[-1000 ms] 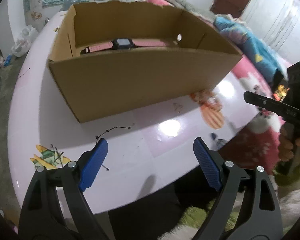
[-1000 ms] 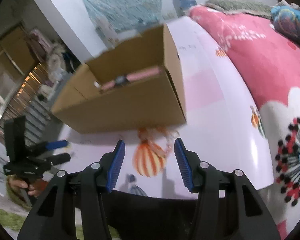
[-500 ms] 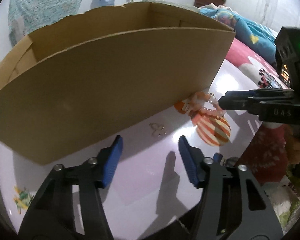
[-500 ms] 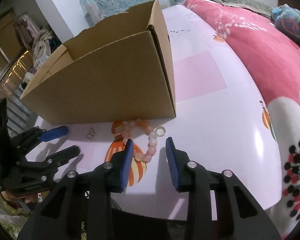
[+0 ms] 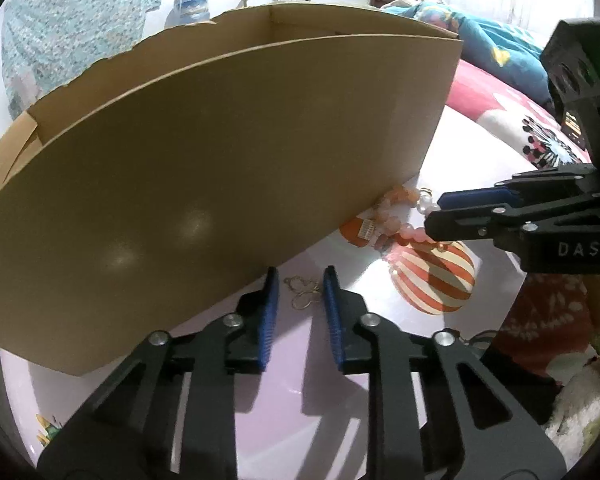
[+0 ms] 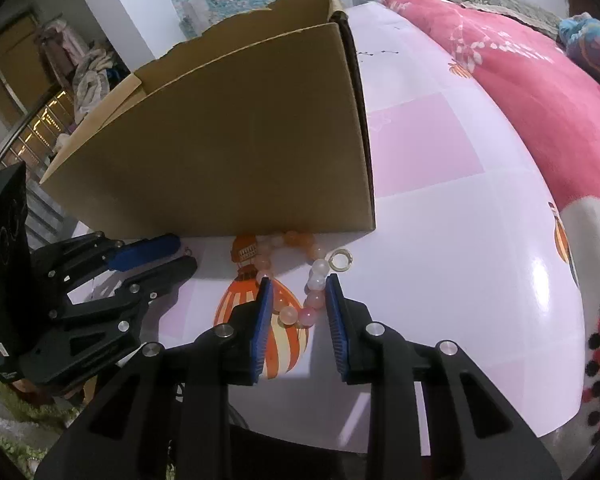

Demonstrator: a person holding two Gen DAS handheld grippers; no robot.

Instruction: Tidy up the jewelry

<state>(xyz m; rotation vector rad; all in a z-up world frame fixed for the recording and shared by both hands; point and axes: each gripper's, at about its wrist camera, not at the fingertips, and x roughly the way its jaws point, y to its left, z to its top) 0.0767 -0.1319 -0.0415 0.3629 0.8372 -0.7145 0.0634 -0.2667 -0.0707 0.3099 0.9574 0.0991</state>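
A small gold wire piece point(image 5: 302, 293) lies on the table in front of the cardboard box point(image 5: 220, 160). My left gripper point(image 5: 299, 285) straddles it, jaws closing, and the pads point(image 5: 269, 300) stay clear of it. A pink and orange bead bracelet point(image 6: 300, 312) with a gold ring point(image 6: 341, 260) lies at the box's right corner point(image 6: 364, 200). My right gripper point(image 6: 298, 285) is around the bracelet's near loop, jaws closing, with beads between the pads but not squeezed. The left wrist view shows the right gripper point(image 5: 440, 210) over the bracelet point(image 5: 396, 220). The box's inside is hidden.
The glossy pink-and-white table point(image 6: 460, 240) has a striped balloon print point(image 5: 432, 276) under the bracelet. A pink flowered blanket point(image 6: 540, 80) lies to the right beyond the table. The box wall stands close behind both grippers.
Both grippers have dropped low toward the table in front of the box, and their jaws have narrowed. The pink watch inside the box is no longer in sight.
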